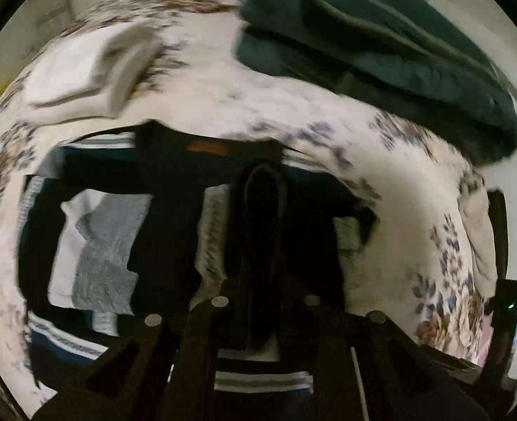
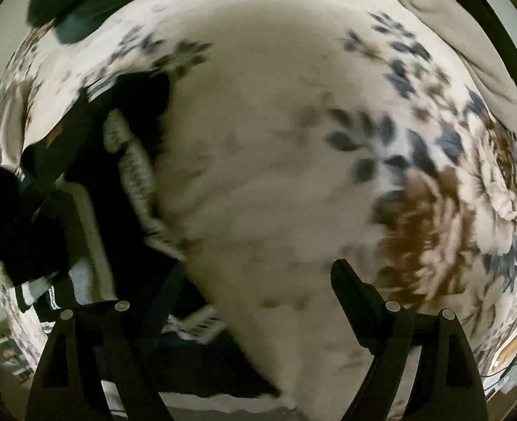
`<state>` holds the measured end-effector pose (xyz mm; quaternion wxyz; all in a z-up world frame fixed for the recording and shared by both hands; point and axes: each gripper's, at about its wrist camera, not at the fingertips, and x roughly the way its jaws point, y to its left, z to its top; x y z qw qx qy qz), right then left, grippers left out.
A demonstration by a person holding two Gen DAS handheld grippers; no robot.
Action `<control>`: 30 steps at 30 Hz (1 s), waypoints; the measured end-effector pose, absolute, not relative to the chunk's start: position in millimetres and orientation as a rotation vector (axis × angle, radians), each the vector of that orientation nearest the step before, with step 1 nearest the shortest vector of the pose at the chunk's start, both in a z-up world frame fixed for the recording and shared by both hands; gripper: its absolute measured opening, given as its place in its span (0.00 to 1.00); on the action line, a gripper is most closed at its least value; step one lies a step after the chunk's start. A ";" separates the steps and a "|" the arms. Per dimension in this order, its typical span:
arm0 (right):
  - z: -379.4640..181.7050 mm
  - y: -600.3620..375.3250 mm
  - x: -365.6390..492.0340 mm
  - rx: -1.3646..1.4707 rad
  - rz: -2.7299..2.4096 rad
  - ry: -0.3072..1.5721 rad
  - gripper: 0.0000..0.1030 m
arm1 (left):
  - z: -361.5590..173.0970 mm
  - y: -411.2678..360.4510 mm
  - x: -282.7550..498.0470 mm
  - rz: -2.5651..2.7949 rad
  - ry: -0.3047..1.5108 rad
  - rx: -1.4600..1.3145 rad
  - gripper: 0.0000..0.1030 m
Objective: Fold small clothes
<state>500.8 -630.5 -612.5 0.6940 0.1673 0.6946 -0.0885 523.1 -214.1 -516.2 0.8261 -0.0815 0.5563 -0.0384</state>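
Note:
In the left wrist view my left gripper [image 1: 263, 217] is shut on a black garment [image 1: 262, 263] that hangs between its jaws over a pile of small clothes [image 1: 104, 252]: grey, white, black and striped pieces on a floral bedspread [image 1: 223, 80]. In the right wrist view my right gripper [image 2: 258, 273] is open and empty above the floral bedspread [image 2: 276, 140]. The same clothes pile [image 2: 93, 182] lies to its left, with the left gripper's dark body [image 2: 2, 203] at the far left edge.
A dark green towel [image 1: 381, 45] lies at the back right of the bed. A folded white cloth [image 1: 93, 66] lies at the back left. A beige pillow or cover [image 2: 469, 52] and a dark bed edge [image 2: 504, 52] are at the right.

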 end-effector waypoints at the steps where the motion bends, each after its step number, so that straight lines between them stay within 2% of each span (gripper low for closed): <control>1: -612.3 -641.3 498.4 0.396 -0.197 1.555 0.85 | -513.5 -223.9 521.1 -0.100 1.159 -0.165 0.11; 2: -610.0 -652.7 496.4 0.429 -0.193 1.556 0.85 | -510.0 -227.9 520.8 -0.105 1.140 -0.161 0.11; 3: -605.6 -664.5 494.9 0.467 -0.182 1.550 0.85 | -504.7 -229.5 521.2 -0.102 1.117 -0.154 0.21; 4: -601.2 -671.5 494.2 0.494 -0.170 1.541 0.85 | -497.6 -225.0 516.8 -0.101 1.088 -0.155 0.45; 5: -593.1 -678.2 491.5 0.529 -0.151 1.527 0.85 | -493.1 -213.5 517.6 -0.098 1.075 -0.163 0.65; 6: -583.8 -683.9 490.4 0.576 -0.118 1.503 0.85 | -488.5 -202.3 515.4 -0.077 1.068 -0.171 0.95; 10: -563.1 -667.9 503.0 0.692 0.044 1.442 0.85 | -480.4 -142.4 493.3 0.117 1.019 -0.157 0.98; 13: -567.6 -622.0 525.9 0.713 0.163 1.435 0.85 | -484.3 -81.7 464.1 0.313 1.026 -0.147 0.98; 20: -629.9 -512.6 588.3 0.529 0.199 1.506 0.84 | -531.8 20.2 396.8 0.582 1.145 -0.196 0.97; 22: -648.8 -495.8 596.4 0.495 0.183 1.535 0.73 | -540.4 33.6 385.8 0.624 1.158 -0.215 0.97; 23: -654.9 -486.8 597.4 0.445 0.162 1.538 0.53 | -543.7 39.6 381.0 0.645 1.162 -0.218 0.97; 24: -655.8 -480.6 596.7 0.391 0.141 1.528 0.28 | -545.3 43.5 378.4 0.658 1.163 -0.221 0.97; 26: -644.0 -470.1 590.8 0.259 0.096 1.466 0.08 | -548.1 54.6 377.0 0.691 1.163 -0.226 0.98; 30: -602.8 -469.2 569.6 0.201 0.075 1.353 0.06 | -548.0 72.5 391.2 0.697 1.149 -0.261 0.98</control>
